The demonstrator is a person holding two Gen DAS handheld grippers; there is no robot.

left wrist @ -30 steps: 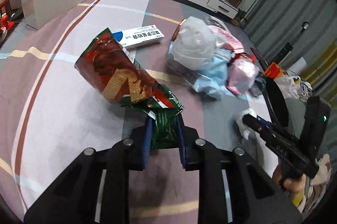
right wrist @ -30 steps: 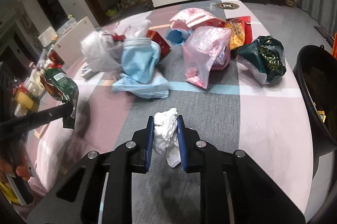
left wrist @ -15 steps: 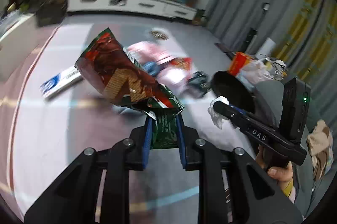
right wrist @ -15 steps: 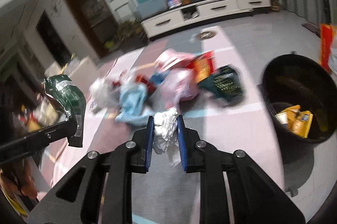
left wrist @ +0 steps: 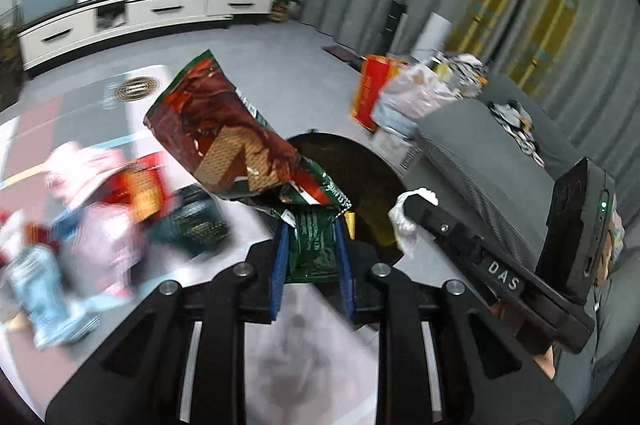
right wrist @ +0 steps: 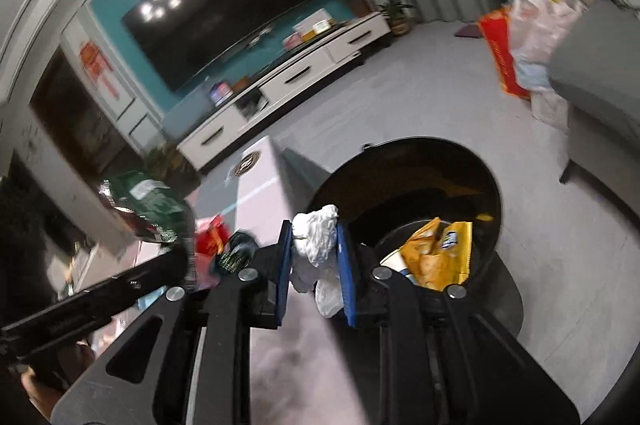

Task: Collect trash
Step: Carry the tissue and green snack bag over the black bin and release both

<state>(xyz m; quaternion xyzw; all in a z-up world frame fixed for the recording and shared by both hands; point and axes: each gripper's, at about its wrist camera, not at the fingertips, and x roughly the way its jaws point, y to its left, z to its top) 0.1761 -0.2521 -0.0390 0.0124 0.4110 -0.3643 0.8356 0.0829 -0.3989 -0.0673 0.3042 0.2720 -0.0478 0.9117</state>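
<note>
My left gripper (left wrist: 311, 237) is shut on the green end of a brown and green wafer snack bag (left wrist: 224, 133), which sticks up and to the left in the air. Behind it stands the black trash bin (left wrist: 360, 161) on the floor beside the table. My right gripper (right wrist: 314, 245) is shut on a crumpled white tissue (right wrist: 318, 245) and hangs near the bin (right wrist: 492, 185), which holds a yellow wrapper (right wrist: 436, 253). In the left wrist view the right gripper (left wrist: 412, 209) with the tissue is at the right. In the right wrist view the left gripper (right wrist: 180, 249) with the bag (right wrist: 156, 205) is at the left.
More trash, blurred, lies on the table at the left: pink and blue bags (left wrist: 84, 209) and a dark green packet (left wrist: 196, 221). A grey sofa (left wrist: 500, 153), a red bag (left wrist: 370, 93) and plastic bags stand on the floor to the right. A TV cabinet (left wrist: 140, 13) lines the far wall.
Both grippers have swung right from over the table toward the bin and rolled, each keeping its hold. The trash pile has slid to the left of both views and the bin has come to the centre.
</note>
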